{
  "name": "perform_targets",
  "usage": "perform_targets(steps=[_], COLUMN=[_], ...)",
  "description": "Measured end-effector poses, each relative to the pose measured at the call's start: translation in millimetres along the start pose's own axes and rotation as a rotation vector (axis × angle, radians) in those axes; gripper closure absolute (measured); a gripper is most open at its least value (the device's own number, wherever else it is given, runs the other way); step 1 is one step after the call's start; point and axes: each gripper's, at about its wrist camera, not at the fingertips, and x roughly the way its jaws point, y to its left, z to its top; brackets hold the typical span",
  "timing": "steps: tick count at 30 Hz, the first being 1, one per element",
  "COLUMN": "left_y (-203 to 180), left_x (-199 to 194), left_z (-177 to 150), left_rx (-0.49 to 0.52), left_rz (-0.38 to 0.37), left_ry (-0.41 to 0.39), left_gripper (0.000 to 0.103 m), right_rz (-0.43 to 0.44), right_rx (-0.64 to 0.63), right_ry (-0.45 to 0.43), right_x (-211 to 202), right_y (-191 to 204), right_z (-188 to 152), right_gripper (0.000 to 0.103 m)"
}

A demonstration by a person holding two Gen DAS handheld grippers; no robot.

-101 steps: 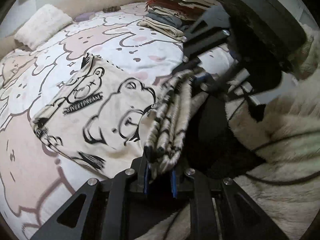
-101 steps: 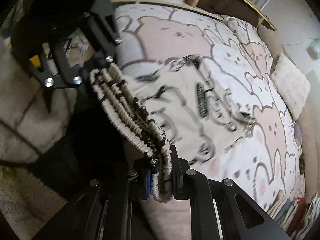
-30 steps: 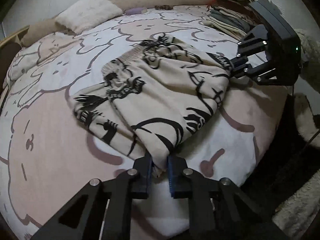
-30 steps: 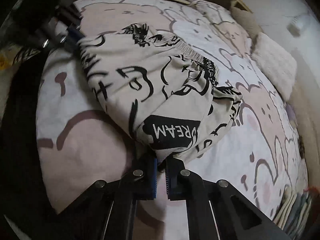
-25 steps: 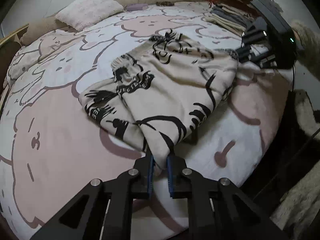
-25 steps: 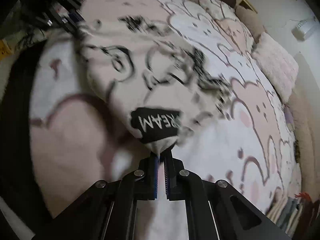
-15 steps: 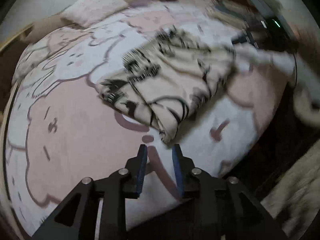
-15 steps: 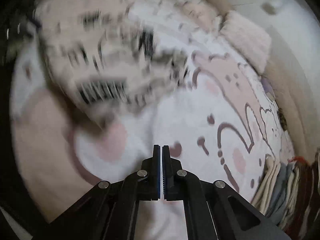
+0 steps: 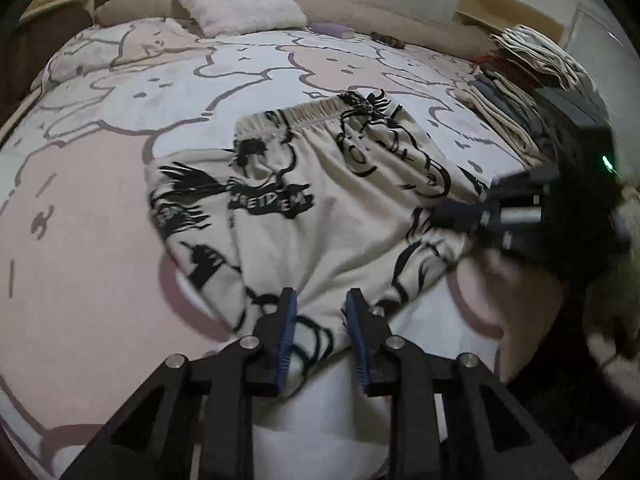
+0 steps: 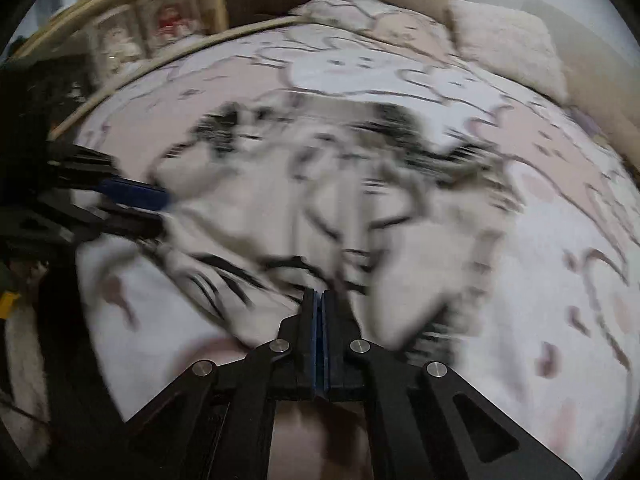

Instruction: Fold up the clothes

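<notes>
A cream garment (image 9: 320, 208) with black cartoon print and an elastic waistband lies folded and rumpled on the bed; in the right wrist view the garment (image 10: 280, 200) is blurred. My left gripper (image 9: 321, 312) is at its near hem. The jaws stand apart and are closing, with the hem's cloth between the blue pads, which do not press on it. My right gripper (image 10: 319, 296) is shut, pads together, its tip at the garment's near edge with nothing seen between the pads. From the left wrist the right gripper (image 9: 436, 214) rests at the garment's right edge.
The bed sheet (image 9: 100, 240) has a pink and white bear print. A stack of folded clothes (image 9: 520, 92) sits at the right, a fluffy pillow (image 9: 240, 4) at the head. A wooden shelf with figures (image 10: 160, 28) stands beyond the bed. The bed's edge and dark floor lie close to me.
Both grippers have let go of the garment corners, and it now lies on the bed. The left jaws opened and came back to the near hem. The right jaws shut empty and rolled.
</notes>
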Motion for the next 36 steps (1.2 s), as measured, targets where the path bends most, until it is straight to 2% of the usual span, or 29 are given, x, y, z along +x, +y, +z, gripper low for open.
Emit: perform_targets(steps=[3, 4, 6, 8, 9, 11, 12, 13, 15, 16, 18, 20, 25, 27, 29, 31, 33, 36], left_y=[7, 9, 15, 2, -15, -45, -62, -70, -83, -89, -95, -99, -96, -93, -89, -80, -70, -58], left_x=[-9, -13, -28, -47, -54, -50, -45, -37, -22, -14, 3, 12, 37, 37, 33, 29, 28, 15], left_z=[-5, -7, -10, -16, -21, -33, -42, -48, -59, -65, -67, -62, -50, -50, -47, -40, -32, -13], left_rx=[0.067, 0.087, 0.069, 0.140, 0.250, 0.465, 0.591, 0.663, 0.791, 0.854, 0.937, 0.972, 1.074, 1.103, 1.107, 1.078, 1.029, 0.871], left_rz=[0.080, 0.114, 0.128, 0.158, 0.206, 0.295, 0.336, 0.359, 0.399, 0.419, 0.474, 0.518, 0.631, 0.629, 0.601, 0.559, 0.518, 0.382], left_ry=[0.011, 0.016, -0.011, -0.064, -0.092, -0.104, -0.100, -0.092, -0.075, -0.066, -0.072, -0.096, -0.116, -0.130, -0.141, -0.139, -0.118, -0.103], left_gripper=[0.077, 0.069, 0.065, 0.065, 0.064, 0.053, 0.045, 0.043, 0.043, 0.043, 0.042, 0.042, 0.042, 0.042, 0.045, 0.064, 0.076, 0.089], right_rz=[-0.058, -0.091, -0.174, -0.230, -0.268, -0.343, -0.377, -0.410, -0.482, -0.520, -0.561, -0.615, -0.695, -0.709, -0.707, -0.698, -0.688, -0.677], right_rx=[0.014, 0.013, 0.033, 0.037, -0.002, -0.102, -0.190, -0.279, -0.461, -0.548, -0.707, -0.834, -0.998, -1.045, -1.084, -1.115, -1.143, -1.181], right_ry=[0.012, 0.018, 0.026, 0.006, -0.016, -0.055, -0.064, -0.073, -0.089, -0.100, -0.137, -0.136, -0.137, -0.144, -0.157, -0.167, -0.181, -0.201], right_x=[-11, -15, -26, -44, -53, -68, -68, -68, -66, -62, -56, -44, -22, -14, -7, 0, 8, 19], right_y=[-23, -28, -35, -32, -21, 3, 20, 36, 68, 81, 102, 115, 127, 132, 136, 137, 138, 139], right_z=[-7, -8, -9, -10, -12, -17, -22, -26, -37, -45, -60, -69, -76, -75, -72, -69, -64, -57], right_gripper=[0.103, 0.103, 0.103, 0.103, 0.103, 0.103, 0.103, 0.098, 0.060, 0.027, 0.025, 0.025, 0.025, 0.025, 0.025, 0.025, 0.025, 0.035])
